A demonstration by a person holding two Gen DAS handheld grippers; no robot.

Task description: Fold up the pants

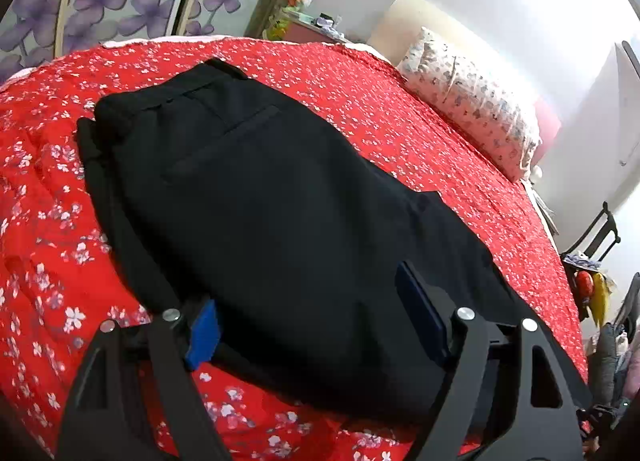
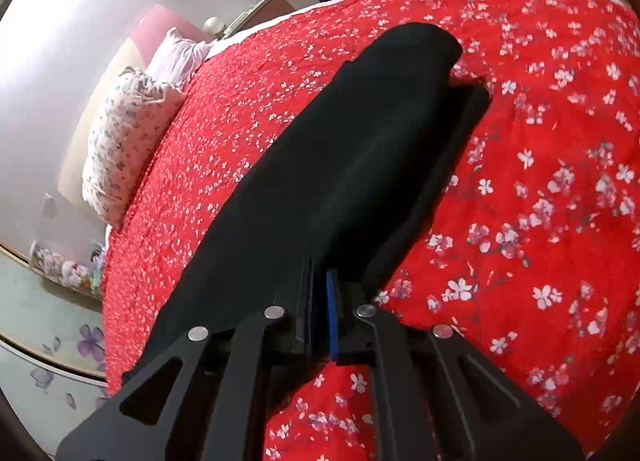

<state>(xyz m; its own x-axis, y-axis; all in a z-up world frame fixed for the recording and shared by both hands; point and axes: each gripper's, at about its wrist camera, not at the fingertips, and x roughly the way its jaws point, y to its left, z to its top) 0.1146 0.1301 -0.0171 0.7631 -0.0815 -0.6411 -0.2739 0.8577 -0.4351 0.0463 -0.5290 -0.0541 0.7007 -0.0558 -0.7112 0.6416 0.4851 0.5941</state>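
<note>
Black pants (image 1: 260,197) lie folded lengthwise on a red floral bedspread (image 1: 360,93), waistband and back pocket at the far end in the left wrist view. My left gripper (image 1: 308,325) is open, its blue pads spread either side of the near part of the pants, just above the cloth. In the right wrist view the pants (image 2: 360,149) stretch away from me. My right gripper (image 2: 320,313) is shut on the near edge of the pants, blue pads pressed together with cloth between them.
A floral pillow (image 1: 472,101) lies at the head of the bed; it also shows in the right wrist view (image 2: 124,141). A wardrobe with purple flowers (image 1: 120,1) stands beyond the bed. A chair with clutter (image 1: 592,261) stands beside the bed.
</note>
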